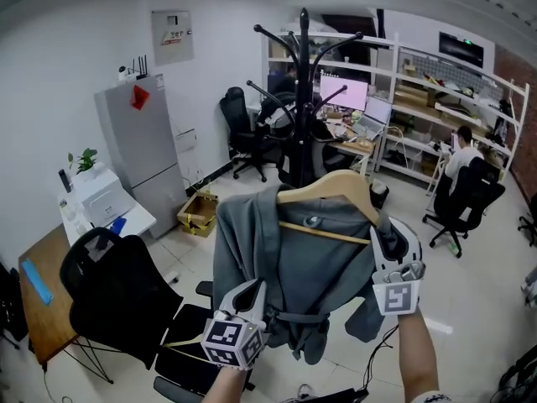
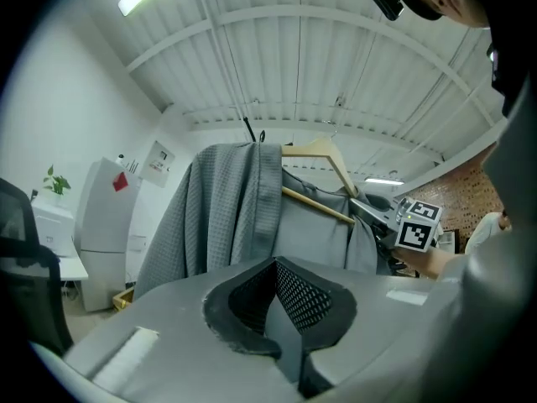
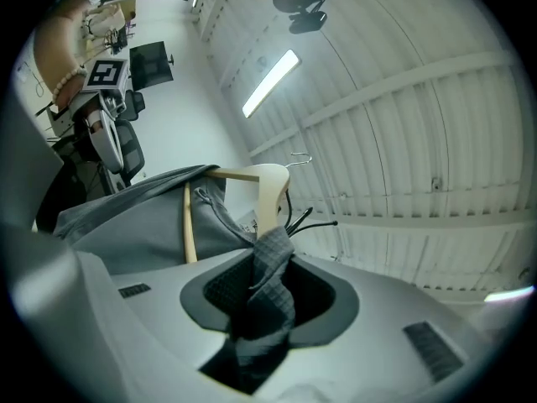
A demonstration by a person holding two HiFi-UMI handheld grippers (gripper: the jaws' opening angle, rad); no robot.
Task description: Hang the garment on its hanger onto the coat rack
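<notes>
A grey waffle-weave garment point(image 1: 294, 259) hangs on a wooden hanger point(image 1: 331, 187), held up in front of the black coat rack point(image 1: 302, 82), apart from its arms. My right gripper point(image 1: 390, 242) is shut on a fold of the fabric under the hanger's right shoulder; the right gripper view shows the cloth point(image 3: 270, 267) pinched between the pads, with the hanger point(image 3: 268, 191) just beyond. My left gripper point(image 1: 247, 296) sits at the garment's lower left edge. In the left gripper view a smooth grey strip lies between its pads point(image 2: 294, 292), and the garment point(image 2: 226, 217) rises above.
A black office chair point(image 1: 117, 292) stands at lower left beside a wooden desk point(image 1: 42, 300). A grey fridge point(image 1: 138, 141) and a cardboard box point(image 1: 197, 212) are by the left wall. A person point(image 1: 461, 166) sits at the right near shelving point(image 1: 436, 82).
</notes>
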